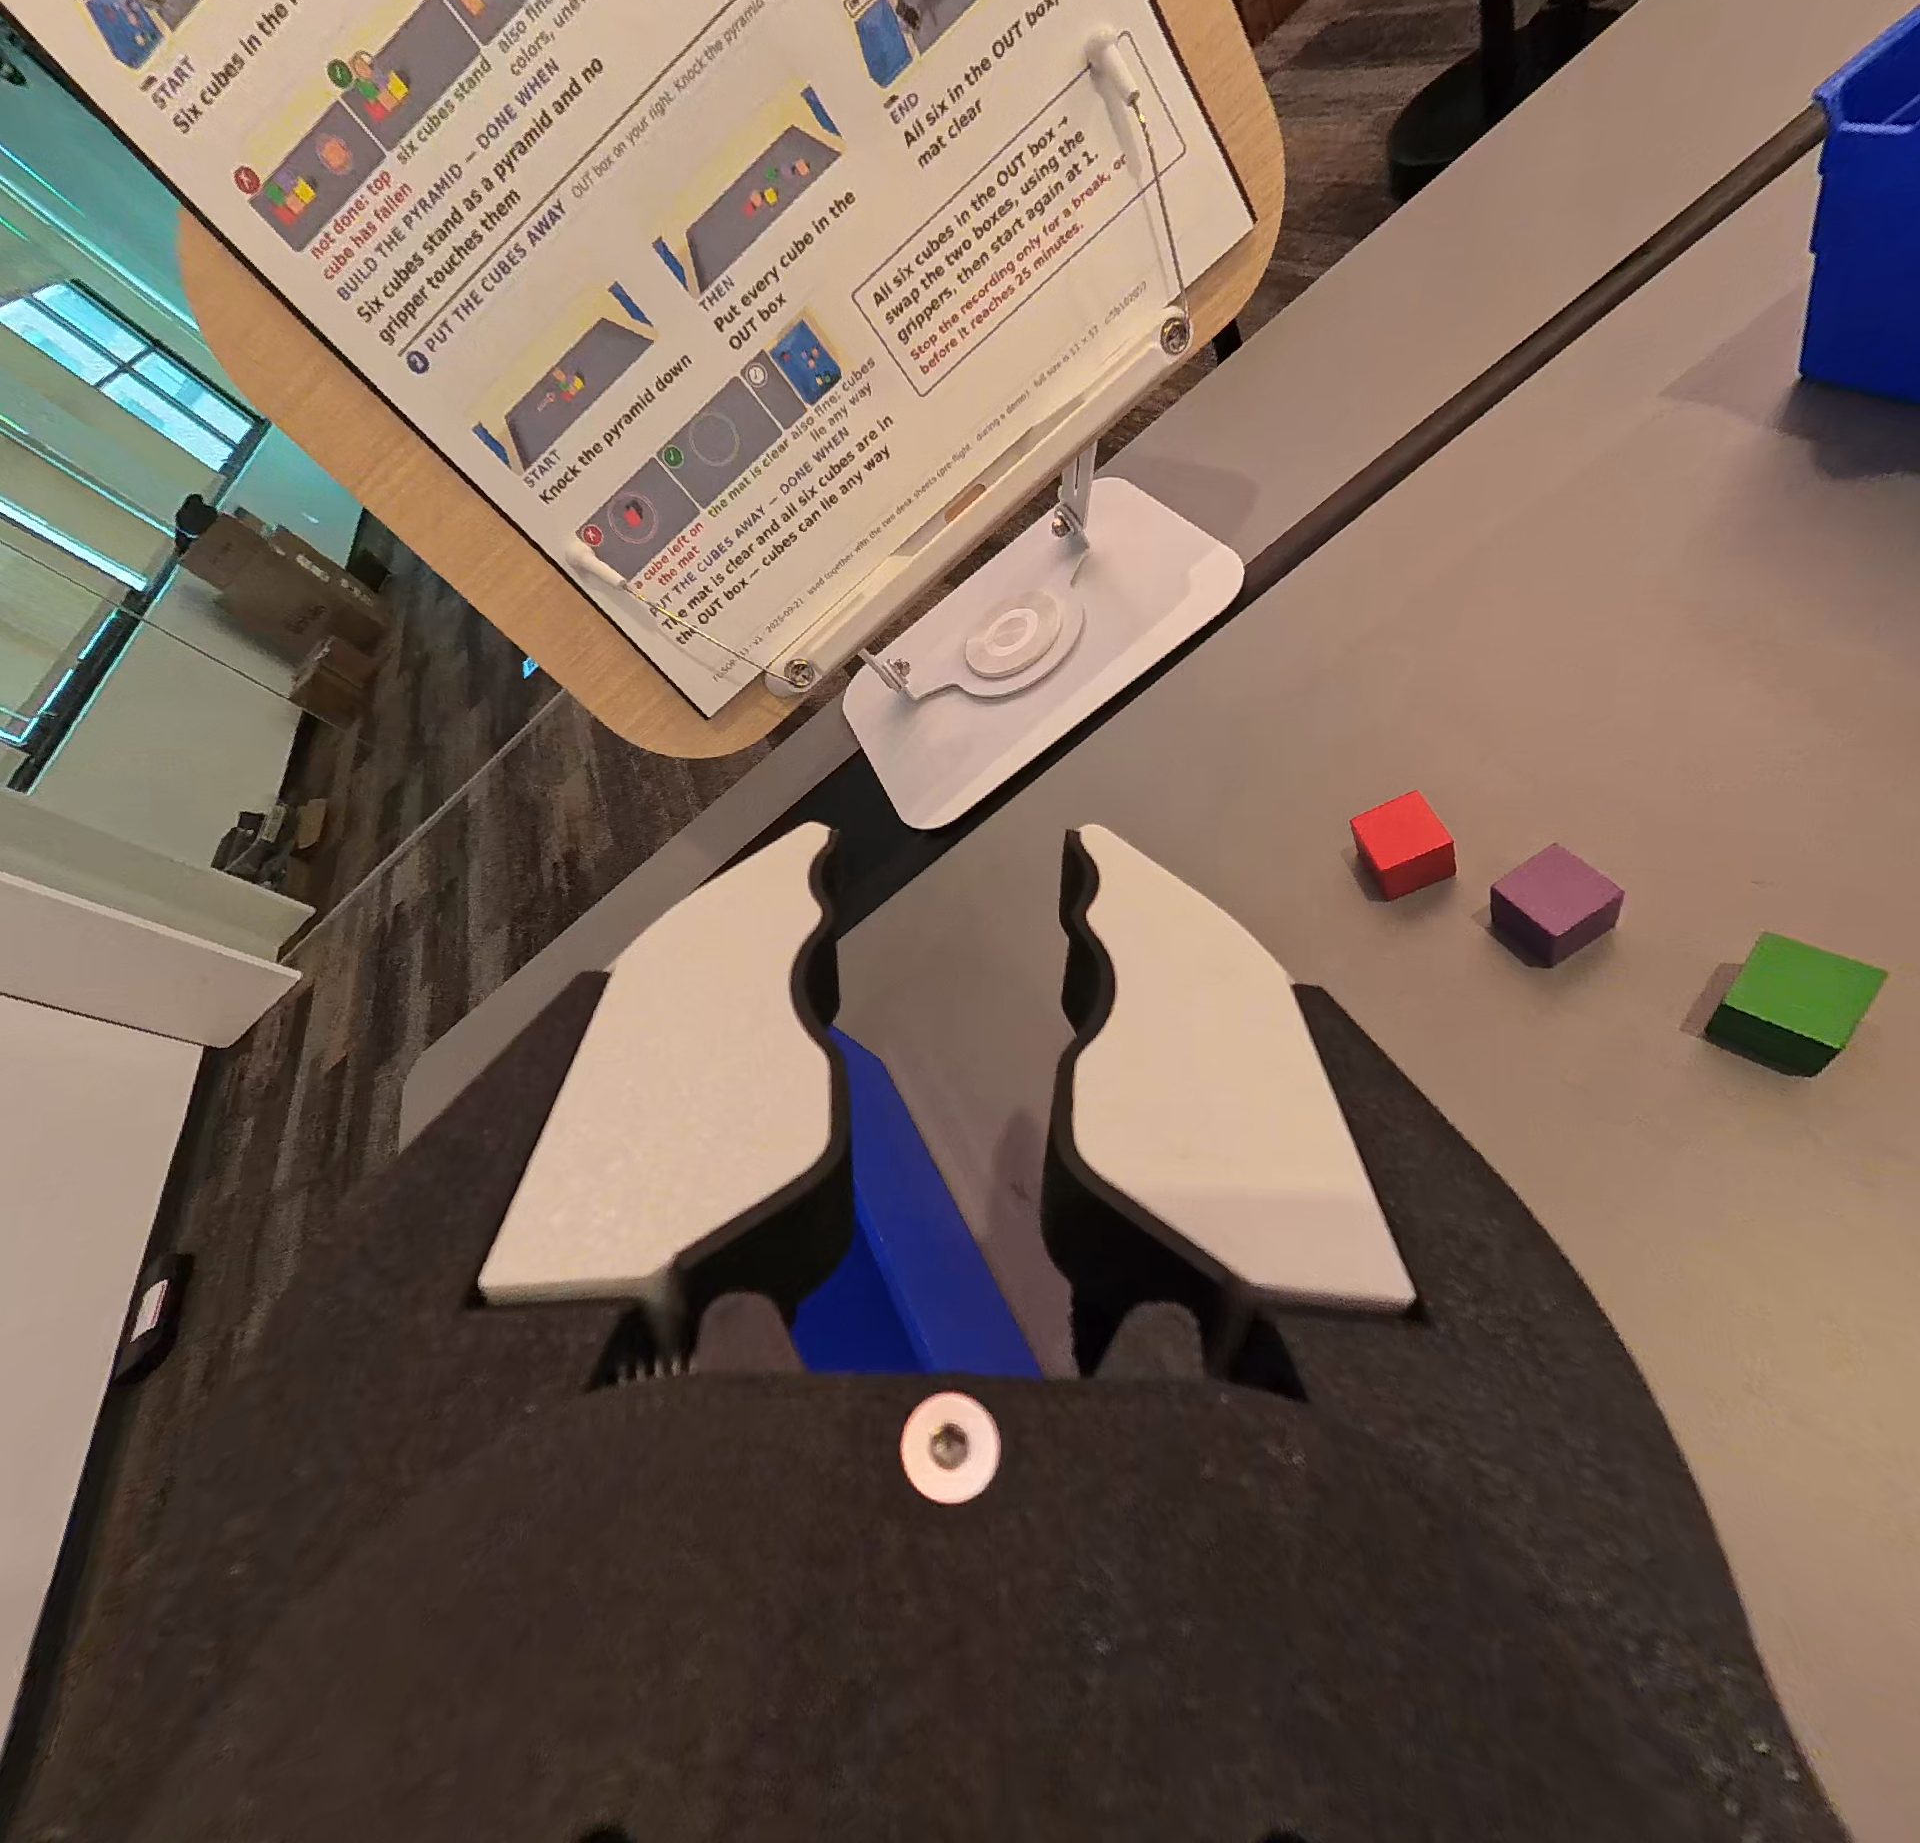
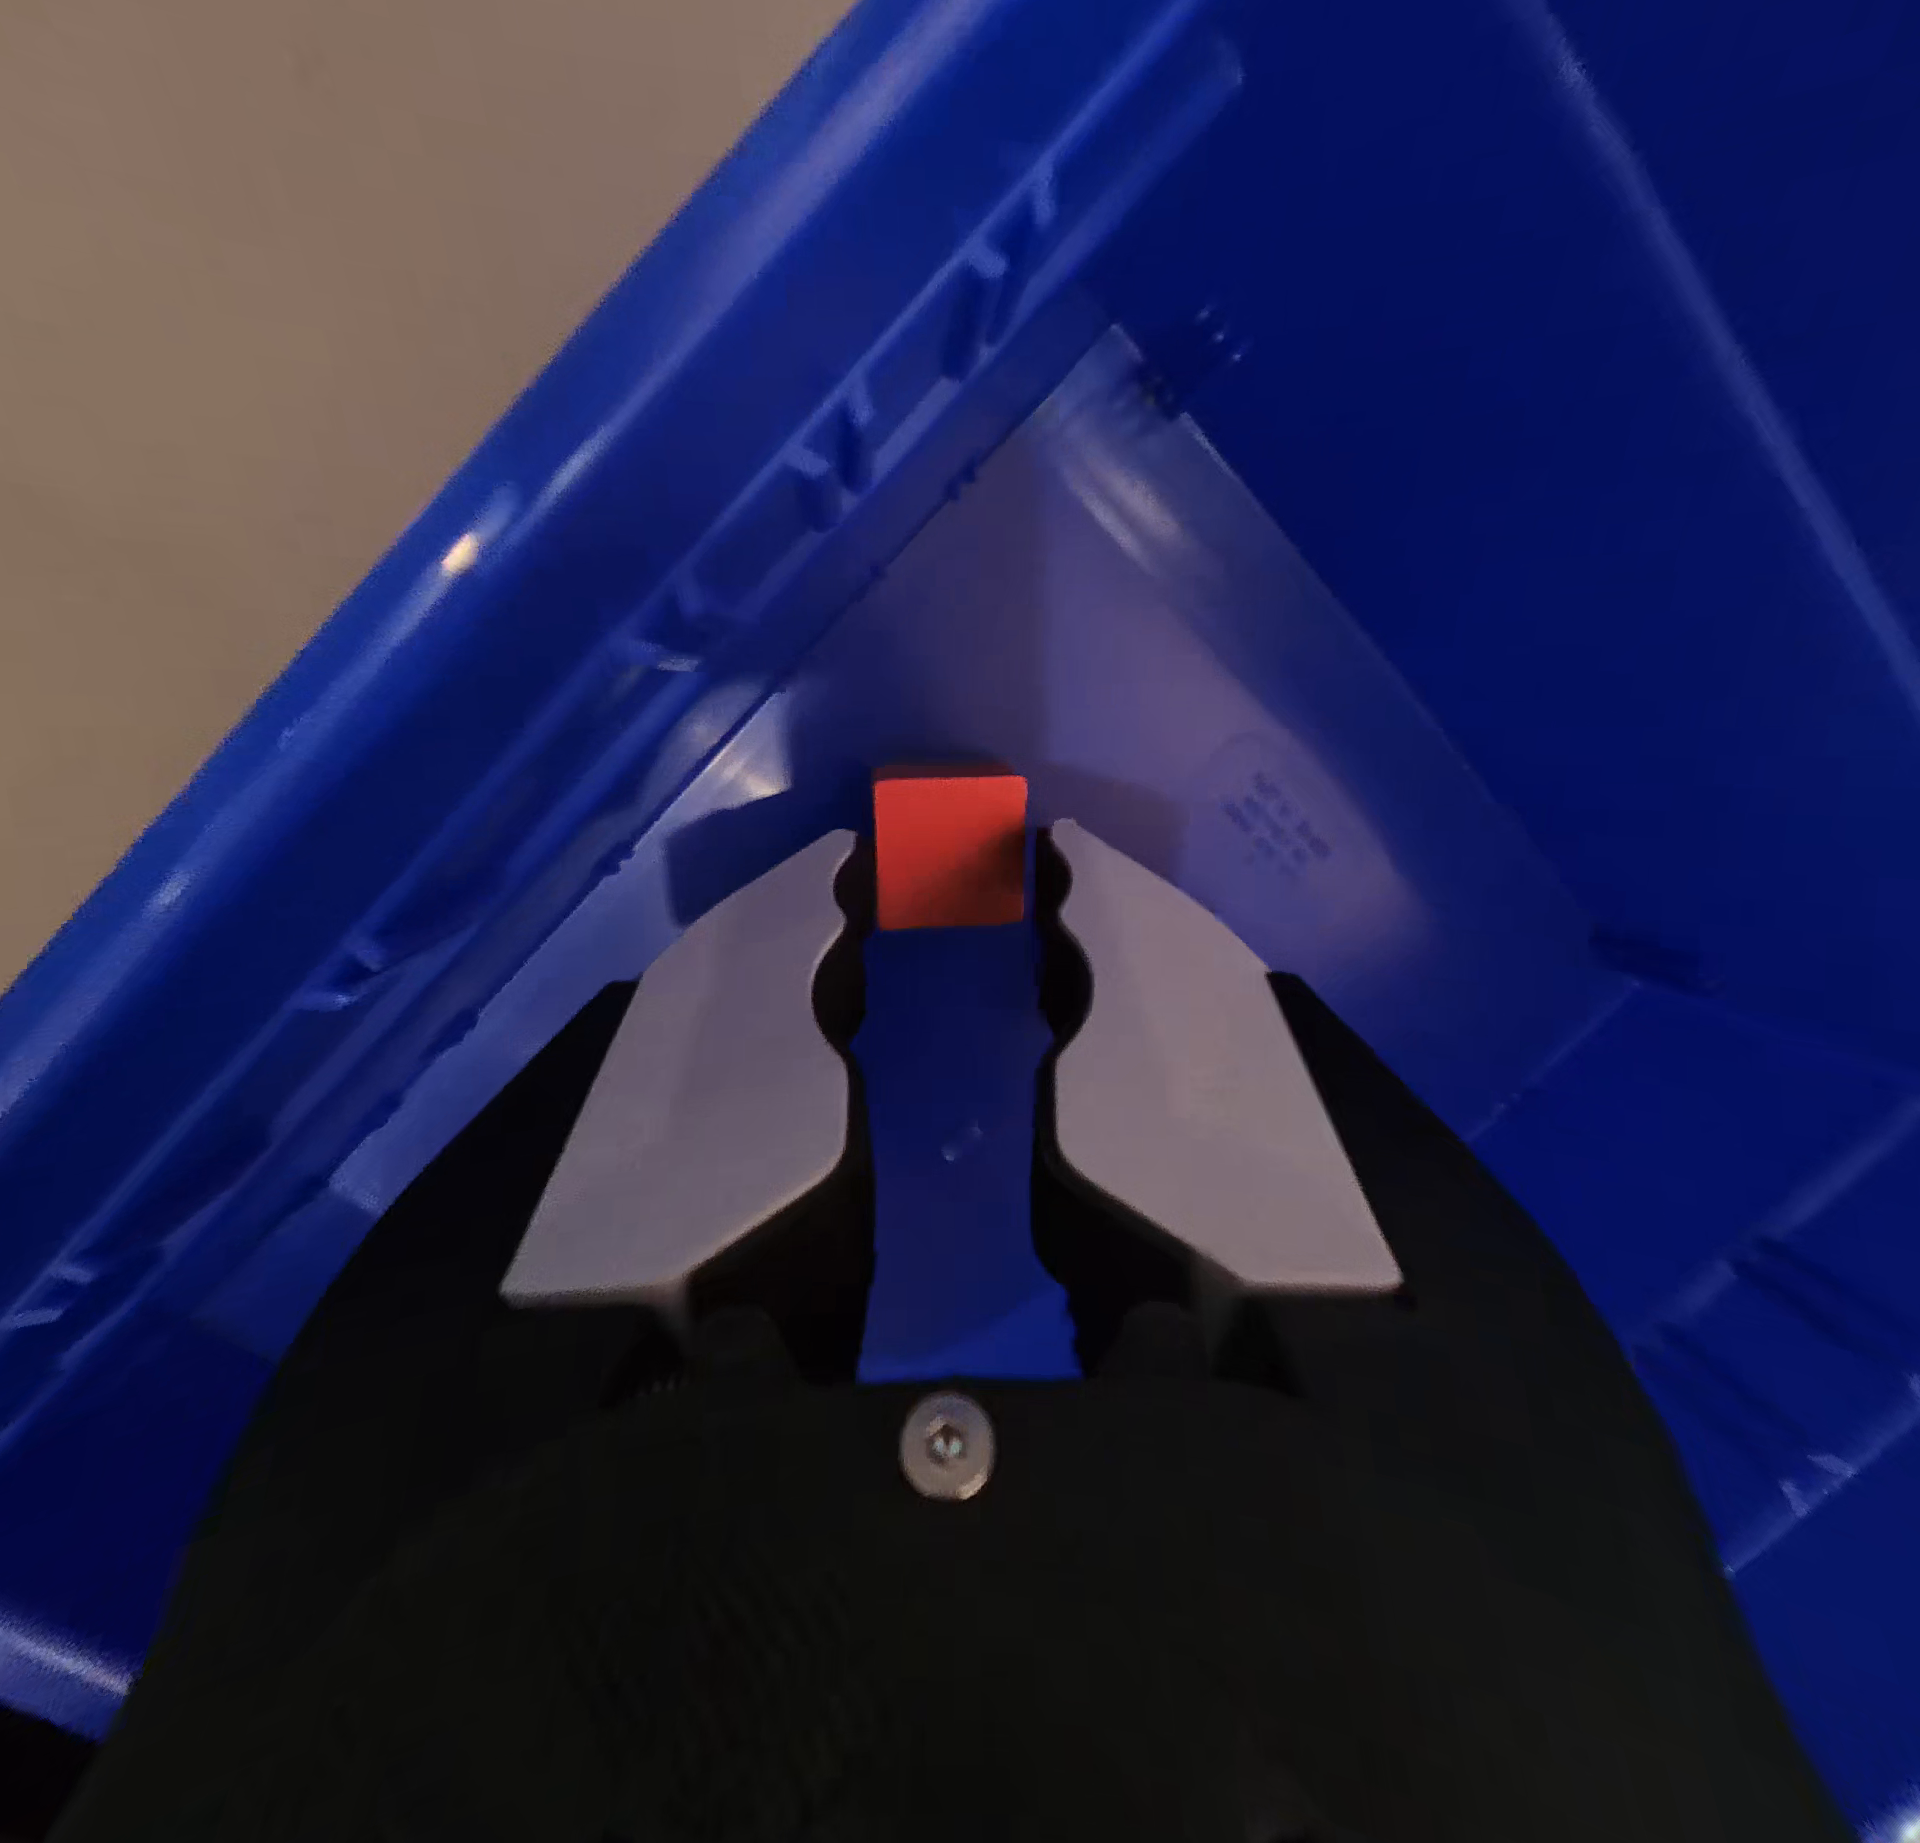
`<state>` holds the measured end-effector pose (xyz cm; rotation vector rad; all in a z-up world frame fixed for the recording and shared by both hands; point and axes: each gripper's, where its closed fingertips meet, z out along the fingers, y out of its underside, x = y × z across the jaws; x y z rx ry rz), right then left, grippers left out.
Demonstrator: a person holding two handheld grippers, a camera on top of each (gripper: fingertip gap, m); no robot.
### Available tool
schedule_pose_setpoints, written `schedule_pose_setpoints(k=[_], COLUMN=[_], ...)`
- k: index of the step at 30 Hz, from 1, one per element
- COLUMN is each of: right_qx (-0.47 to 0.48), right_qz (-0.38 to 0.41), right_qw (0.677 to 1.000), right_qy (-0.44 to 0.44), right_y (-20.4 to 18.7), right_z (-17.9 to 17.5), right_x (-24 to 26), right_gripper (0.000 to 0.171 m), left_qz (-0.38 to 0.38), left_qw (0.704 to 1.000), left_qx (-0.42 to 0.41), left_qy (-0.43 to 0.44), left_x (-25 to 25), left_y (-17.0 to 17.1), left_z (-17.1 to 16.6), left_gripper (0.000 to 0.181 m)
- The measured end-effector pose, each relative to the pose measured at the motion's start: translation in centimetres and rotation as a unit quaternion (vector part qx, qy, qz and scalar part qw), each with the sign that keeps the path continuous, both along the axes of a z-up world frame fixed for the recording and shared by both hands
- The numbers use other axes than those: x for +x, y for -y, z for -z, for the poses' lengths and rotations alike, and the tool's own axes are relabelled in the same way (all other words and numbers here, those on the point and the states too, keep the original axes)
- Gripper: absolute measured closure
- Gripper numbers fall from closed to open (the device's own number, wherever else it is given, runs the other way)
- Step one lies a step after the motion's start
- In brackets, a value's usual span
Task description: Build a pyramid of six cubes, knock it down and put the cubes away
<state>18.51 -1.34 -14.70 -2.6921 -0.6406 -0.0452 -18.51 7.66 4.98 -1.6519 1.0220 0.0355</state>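
Left wrist view: the left hand-held gripper (image 1: 948, 858) is spread wide and empty above the grey table (image 1: 1455, 671). At right lie a red cube (image 1: 1403, 843), a purple cube (image 1: 1554, 903) and a green cube (image 1: 1797, 1004), apart from one another. Right wrist view: the right hand-held gripper (image 2: 948, 858) clamps an orange-red cube (image 2: 950, 851) inside a blue box (image 2: 1455, 443).

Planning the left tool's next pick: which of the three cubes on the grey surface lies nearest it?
The red cube. It ends the row on the left tool's side; the purple cube and green cube lie farther right.
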Motion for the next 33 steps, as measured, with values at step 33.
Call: schedule_pose_setpoints(k=[33], right_qx=[-0.002], right_qz=[-0.413], right_qw=[0.910], right_qy=[0.017], right_y=[1.1], right_z=[0.7], right_x=[-26.4], right_gripper=[0.137], left_qz=[-0.006], left_qw=[1.000], left_qx=[-0.005], left_qy=[-0.003], left_x=[-1.1], left_y=[-0.3], left_z=[-0.5], left_gripper=[0.141])
